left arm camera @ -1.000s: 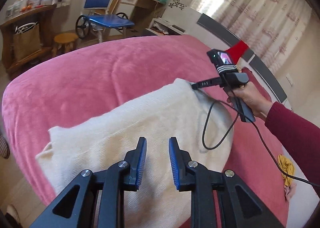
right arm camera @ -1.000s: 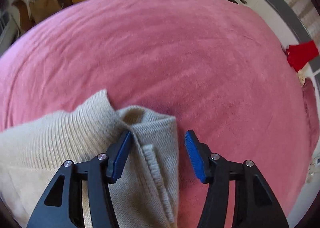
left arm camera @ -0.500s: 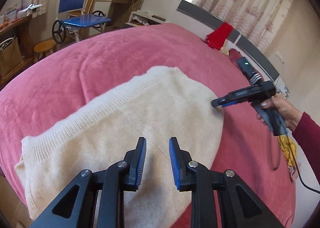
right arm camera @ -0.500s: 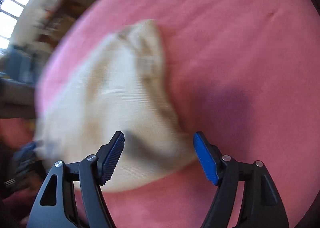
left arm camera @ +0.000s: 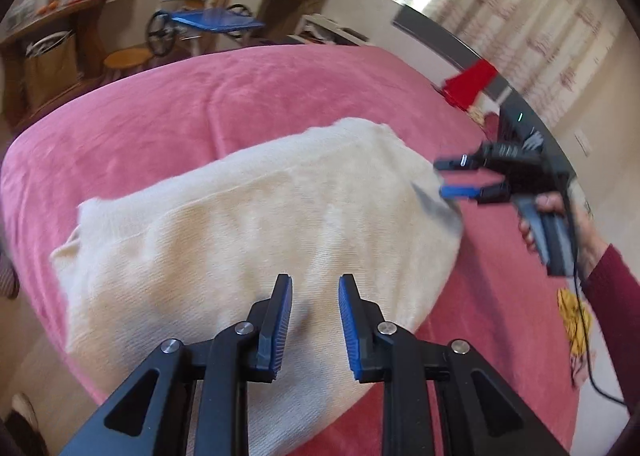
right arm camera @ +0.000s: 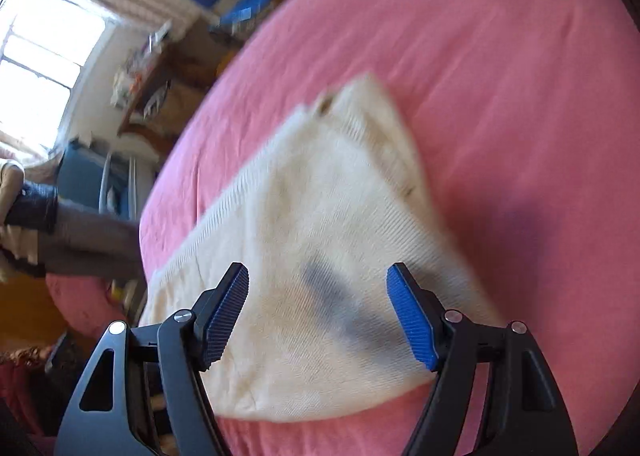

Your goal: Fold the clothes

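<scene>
A cream knitted sweater [left arm camera: 260,223] lies folded into a rough rectangle on the pink bedcover [left arm camera: 280,95]. My left gripper [left arm camera: 315,284] hovers over its near end, open by a narrow gap with nothing between the fingers. My right gripper [left arm camera: 442,177], held by a hand in a maroon sleeve, hangs open at the sweater's right edge. In the right wrist view that gripper [right arm camera: 317,276] stands wide open above the sweater [right arm camera: 320,195], casting a shadow on the knit, and holds nothing. Both views are blurred by motion.
A blue wheeled chair [left arm camera: 200,11], a wooden stool [left arm camera: 126,57] and a desk stand beyond the bed's far side. A red cloth [left arm camera: 470,83] hangs on the dark headboard [left arm camera: 520,111]. A yellow cloth [left arm camera: 572,320] lies near the bed's right edge, under the gripper's cable.
My right gripper has swung from the sweater's far collar edge round to its right side and opened wider. The left gripper has stayed over the near end, unchanged.
</scene>
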`<state>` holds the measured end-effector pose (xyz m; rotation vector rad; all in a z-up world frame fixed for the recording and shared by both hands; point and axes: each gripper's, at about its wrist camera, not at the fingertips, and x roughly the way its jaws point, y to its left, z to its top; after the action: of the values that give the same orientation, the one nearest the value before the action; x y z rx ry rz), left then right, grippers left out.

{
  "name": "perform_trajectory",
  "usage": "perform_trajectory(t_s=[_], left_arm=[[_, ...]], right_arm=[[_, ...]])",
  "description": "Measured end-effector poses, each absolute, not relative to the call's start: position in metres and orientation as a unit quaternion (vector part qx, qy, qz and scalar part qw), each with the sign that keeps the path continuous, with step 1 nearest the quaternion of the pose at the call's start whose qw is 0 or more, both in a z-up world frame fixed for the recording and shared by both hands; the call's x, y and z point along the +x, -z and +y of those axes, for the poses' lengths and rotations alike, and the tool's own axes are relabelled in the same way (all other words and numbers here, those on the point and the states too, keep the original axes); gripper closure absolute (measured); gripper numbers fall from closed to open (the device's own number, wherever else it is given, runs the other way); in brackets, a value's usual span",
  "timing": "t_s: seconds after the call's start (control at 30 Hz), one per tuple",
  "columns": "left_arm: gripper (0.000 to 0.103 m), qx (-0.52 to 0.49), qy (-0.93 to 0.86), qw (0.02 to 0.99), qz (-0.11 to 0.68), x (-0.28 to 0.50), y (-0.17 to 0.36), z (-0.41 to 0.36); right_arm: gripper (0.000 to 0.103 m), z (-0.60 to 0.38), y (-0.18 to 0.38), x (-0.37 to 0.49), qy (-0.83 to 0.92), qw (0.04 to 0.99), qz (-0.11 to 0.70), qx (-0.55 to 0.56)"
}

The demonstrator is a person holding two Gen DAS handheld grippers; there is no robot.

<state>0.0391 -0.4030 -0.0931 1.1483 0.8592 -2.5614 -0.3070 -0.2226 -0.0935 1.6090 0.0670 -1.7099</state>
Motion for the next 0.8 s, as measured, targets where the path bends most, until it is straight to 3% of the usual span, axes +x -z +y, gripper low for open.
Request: perform_trajectory(t_s=[0.07,0.17,0.33,0.57,0.8], left_arm=[[0.079,0.378,0.859,0.135,0.317,0.062,0.089,-0.420],[0.079,0.336,0.843,0.196,0.370,0.112,0.079,-0.455],[0.079,0.303,0.801,0.267,0.443,0.188,0.088,-0.493],[0.075,0.357,0.800,0.210,0.435,0.179,0.131,-0.464],[0.070,0.381,0.806,0.154,0.425,0.153,0.157,-0.435]], right_arm=[[0.034,-0.233,0.114,-0.303,0.680,0.335,0.065,0.649],[0.033,-0.236,0.096,-0.288,0.708,0.337,0.031,0.621],[0.029,-0.257,0.053,-0.208,0.683,0.443,0.057,0.577],[0.029,-0.271,0.097,-0.136,0.625,0.481,0.108,0.605],[0.029,-0.254,0.121,-0.113,0.606,0.477,0.096,0.629]])
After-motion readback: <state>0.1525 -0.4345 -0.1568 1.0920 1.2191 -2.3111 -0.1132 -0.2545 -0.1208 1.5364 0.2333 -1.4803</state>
